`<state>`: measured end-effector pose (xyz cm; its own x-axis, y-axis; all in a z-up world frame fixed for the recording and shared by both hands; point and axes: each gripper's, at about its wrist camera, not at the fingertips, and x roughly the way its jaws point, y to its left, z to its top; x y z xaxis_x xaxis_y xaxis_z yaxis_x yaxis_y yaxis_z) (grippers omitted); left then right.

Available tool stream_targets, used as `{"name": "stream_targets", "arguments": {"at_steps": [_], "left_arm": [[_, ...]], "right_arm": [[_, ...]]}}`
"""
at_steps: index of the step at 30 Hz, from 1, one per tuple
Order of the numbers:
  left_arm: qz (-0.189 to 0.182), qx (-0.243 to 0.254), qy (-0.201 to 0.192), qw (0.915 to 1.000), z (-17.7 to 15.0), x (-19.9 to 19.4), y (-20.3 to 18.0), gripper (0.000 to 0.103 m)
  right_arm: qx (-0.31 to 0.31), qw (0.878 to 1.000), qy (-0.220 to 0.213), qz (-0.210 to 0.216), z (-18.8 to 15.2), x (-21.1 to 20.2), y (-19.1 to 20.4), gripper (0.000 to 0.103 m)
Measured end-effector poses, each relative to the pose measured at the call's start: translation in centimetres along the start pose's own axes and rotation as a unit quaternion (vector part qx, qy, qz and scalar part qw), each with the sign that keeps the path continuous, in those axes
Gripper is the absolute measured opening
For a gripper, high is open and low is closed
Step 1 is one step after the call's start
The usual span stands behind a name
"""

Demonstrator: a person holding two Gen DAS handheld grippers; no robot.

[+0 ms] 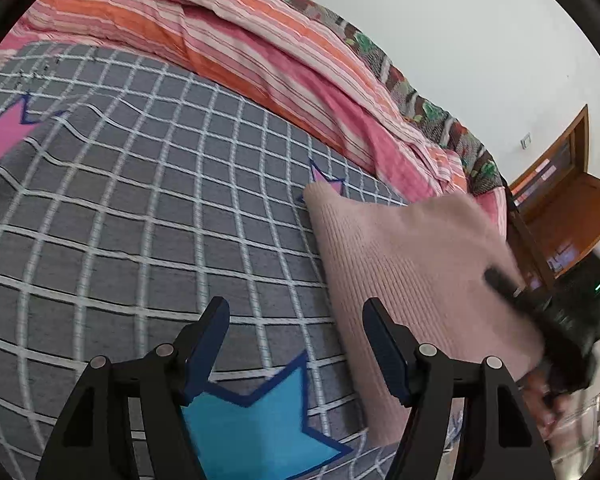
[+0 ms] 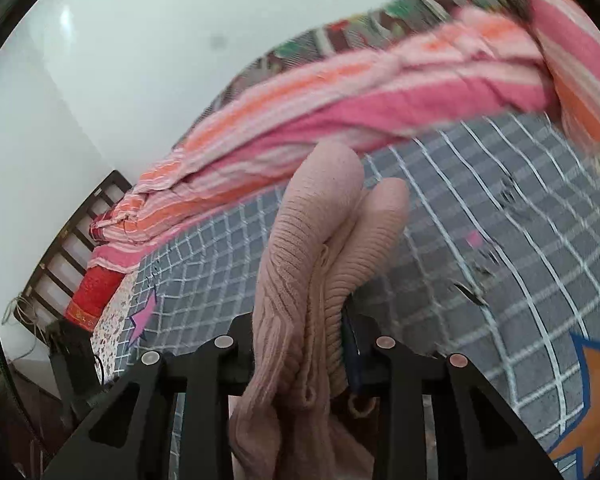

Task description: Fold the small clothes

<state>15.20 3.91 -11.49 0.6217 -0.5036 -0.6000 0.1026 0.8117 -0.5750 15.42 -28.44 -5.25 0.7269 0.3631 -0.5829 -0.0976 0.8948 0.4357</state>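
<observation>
A folded pale pink knit garment (image 1: 412,264) is held up over the grey checked bedsheet (image 1: 140,208) at the right of the left wrist view. My right gripper (image 1: 512,288) is shut on its right edge, blurred by motion. In the right wrist view the garment (image 2: 312,264) bulges in thick folds between the closed jaws of the right gripper (image 2: 304,344). My left gripper (image 1: 296,320) is open and empty, low over the sheet, just left of the garment.
A striped pink and orange quilt (image 1: 260,52) lies bunched along the far side of the bed. The sheet has a blue star (image 1: 256,424) and a pink star (image 1: 4,140). A wooden door (image 1: 568,208) and a dark headboard (image 2: 68,248) stand beyond the bed.
</observation>
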Motion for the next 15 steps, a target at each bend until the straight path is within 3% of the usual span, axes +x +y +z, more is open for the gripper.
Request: {"name": "stream_targets", "arguments": {"at_steps": [3, 9, 13, 15], "left_arm": [[0.002, -0.008, -0.010, 0.9999, 0.3, -1.2, 0.8, 0.067], [0.010, -0.013, -0.034, 0.9993, 0.9, -3.4, 1.8, 0.067], [0.022, -0.012, -0.047, 0.9986, 1.0, -4.3, 2.7, 0.067], [0.031, -0.010, -0.042, 0.9986, 0.8, -4.1, 3.2, 0.067]], "right_arm": [[-0.032, 0.999, 0.002, -0.014, 1.1, 0.8, 3.9, 0.030], [-0.040, 0.999, 0.004, 0.032, 3.2, 2.9, 8.5, 0.029], [0.032, 0.993, -0.022, 0.109, 3.2, 4.4, 5.9, 0.029], [0.069, 0.991, -0.015, 0.111, 1.7, 6.2, 3.2, 0.030]]}}
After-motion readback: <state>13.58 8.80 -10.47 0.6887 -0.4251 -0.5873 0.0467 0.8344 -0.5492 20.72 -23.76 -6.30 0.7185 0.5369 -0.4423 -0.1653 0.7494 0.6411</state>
